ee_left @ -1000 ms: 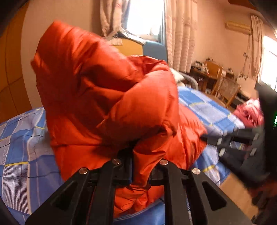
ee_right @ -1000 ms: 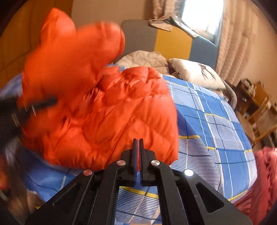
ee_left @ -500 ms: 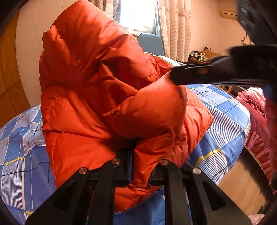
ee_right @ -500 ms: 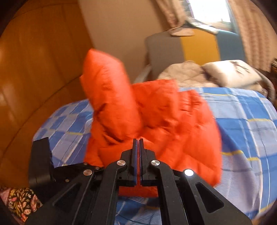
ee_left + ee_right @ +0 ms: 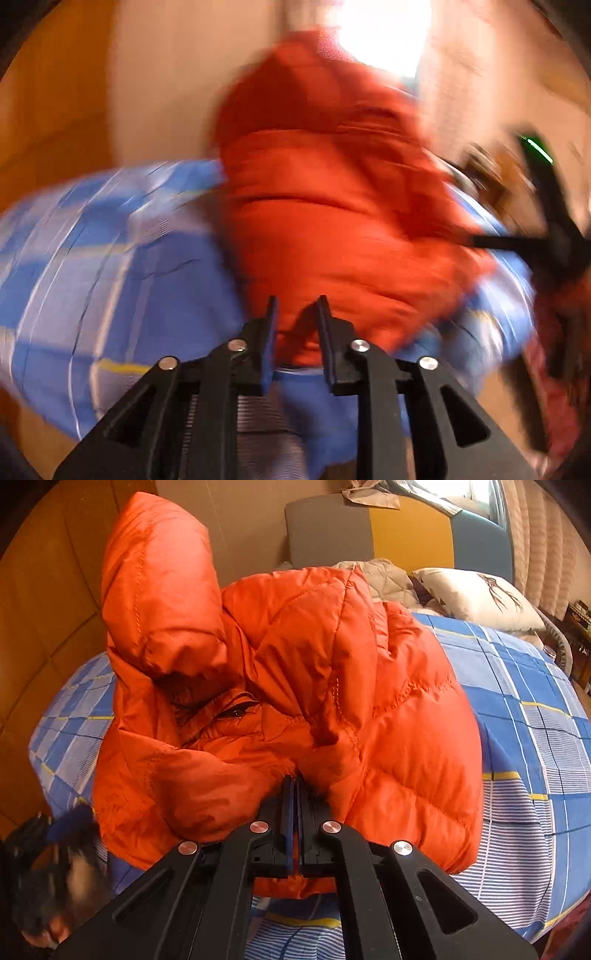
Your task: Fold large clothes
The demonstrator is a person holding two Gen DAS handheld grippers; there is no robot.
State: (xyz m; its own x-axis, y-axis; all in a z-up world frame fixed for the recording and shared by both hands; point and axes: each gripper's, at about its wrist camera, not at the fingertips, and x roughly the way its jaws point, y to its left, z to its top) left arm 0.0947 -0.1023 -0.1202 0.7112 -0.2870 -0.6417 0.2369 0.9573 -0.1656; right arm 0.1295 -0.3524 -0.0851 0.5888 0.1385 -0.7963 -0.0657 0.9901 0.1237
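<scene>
Left wrist view: blurred — I've just let go; a second ago my left gripper (image 5: 295,317) pinched a fold of the orange down jacket (image 5: 332,229), now its jaws are opening and bare.
Meaning: that fold is laid, I judge.
Jacket: heaped on the blue checked bed (image 5: 517,720), hood upright.
Right gripper (image 5: 294,786): pressed together, tips nosing into the jacket — whether fabric is caught, I cannot tell.

warm daylight | left view motion-blurred, window (image 5: 380,33) glare | right sharp
</scene>
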